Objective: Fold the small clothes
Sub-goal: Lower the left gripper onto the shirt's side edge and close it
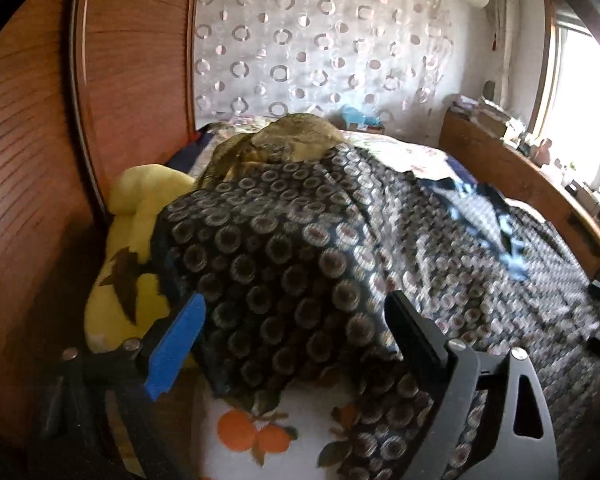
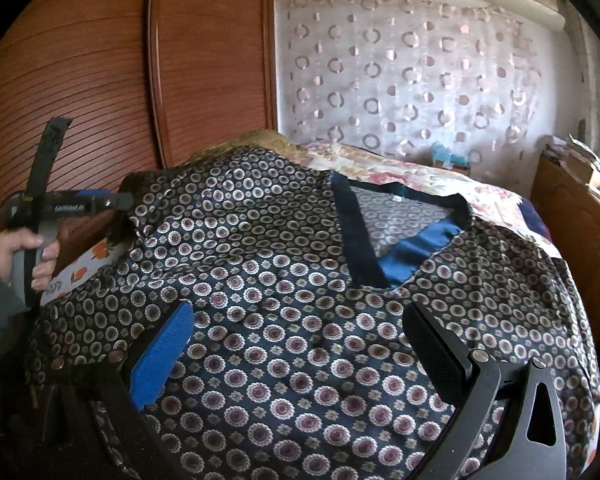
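Currently: patterned blouse (image 2: pixel 300 300) spread face-up over bed (image 2: pixel 420 172), navy V-neckline (image 2: pixel 396 232) pointing toward the cameras. Right gripper (image 2: pixel 296 344) hovering over blouse's middle, jaws spread wide, nothing between pads, fabric directly below. Left gripper (image 1: pixel 296 328) also wide apart, gripping nothing; draped sleeve edge (image 1: pixel 260 264) of blouse sits between and just beyond its fingers, hanging over white orange-print sheet (image 1: pixel 240 432). Left hand (image 2: pixel 24 252) visible in right wrist view, holding that gripper at blouse's left edge, tips near the sleeve; contact not discernible. Yellow pillow (image 1: pixel 140 216) beside sleeve, partly covered. Brown cloth (image 1: pixel 296 136) behind blouse, shape unclear. Left wrist view motion-blurred; blouse hem cut off by frame.
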`<state>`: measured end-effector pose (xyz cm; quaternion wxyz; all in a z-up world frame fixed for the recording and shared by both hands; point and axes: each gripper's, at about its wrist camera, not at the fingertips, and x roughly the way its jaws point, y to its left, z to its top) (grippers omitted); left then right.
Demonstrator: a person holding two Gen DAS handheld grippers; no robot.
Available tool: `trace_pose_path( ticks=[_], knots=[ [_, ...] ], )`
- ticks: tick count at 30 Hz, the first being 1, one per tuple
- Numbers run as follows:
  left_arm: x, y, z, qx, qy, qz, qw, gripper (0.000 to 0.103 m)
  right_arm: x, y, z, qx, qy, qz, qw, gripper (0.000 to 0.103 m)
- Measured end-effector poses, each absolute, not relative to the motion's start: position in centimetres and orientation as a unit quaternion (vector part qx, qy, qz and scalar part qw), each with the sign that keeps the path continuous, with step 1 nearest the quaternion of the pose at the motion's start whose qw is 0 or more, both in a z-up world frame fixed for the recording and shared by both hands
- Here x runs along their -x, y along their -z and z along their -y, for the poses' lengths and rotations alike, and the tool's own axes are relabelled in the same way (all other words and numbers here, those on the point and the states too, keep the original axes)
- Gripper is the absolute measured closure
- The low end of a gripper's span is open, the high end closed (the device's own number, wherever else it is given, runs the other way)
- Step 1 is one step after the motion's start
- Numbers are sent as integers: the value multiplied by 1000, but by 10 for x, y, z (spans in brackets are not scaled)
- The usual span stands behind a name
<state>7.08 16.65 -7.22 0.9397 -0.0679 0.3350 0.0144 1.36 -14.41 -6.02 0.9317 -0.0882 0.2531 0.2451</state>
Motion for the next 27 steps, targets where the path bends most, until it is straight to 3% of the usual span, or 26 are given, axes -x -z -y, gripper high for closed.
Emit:
trace_pose_path(
  ticks=[3, 6, 8, 10, 12, 17, 27],
  knots=[
    [-83, 68, -167, 76, -9, -337, 938, 18, -19, 58, 140, 94, -250, -254, 930, 0],
    [-96, 67, -167, 84, -6, -345, 935, 32, -26, 54, 132, 95, -259, -253, 927, 0],
    [-104, 68, -168, 93, -4, -353, 931, 49, -32, 54, 127, 92, -267, -254, 925, 0],
    [-108, 69, -169, 93, -4, -352, 931, 80, -36, 54, 123, 91, -273, -256, 923, 0],
    [-108, 68, -169, 95, 5, -347, 933, 95, -38, 55, 119, 93, -274, -257, 922, 0],
    [-100, 56, -159, 74, 10, -320, 944, 102, -36, 59, 121, 85, -277, -263, 920, 0],
    [-96, 43, -158, 66, -7, -309, 949, 102, -33, 58, 133, 66, -267, -262, 925, 0]
  ],
)
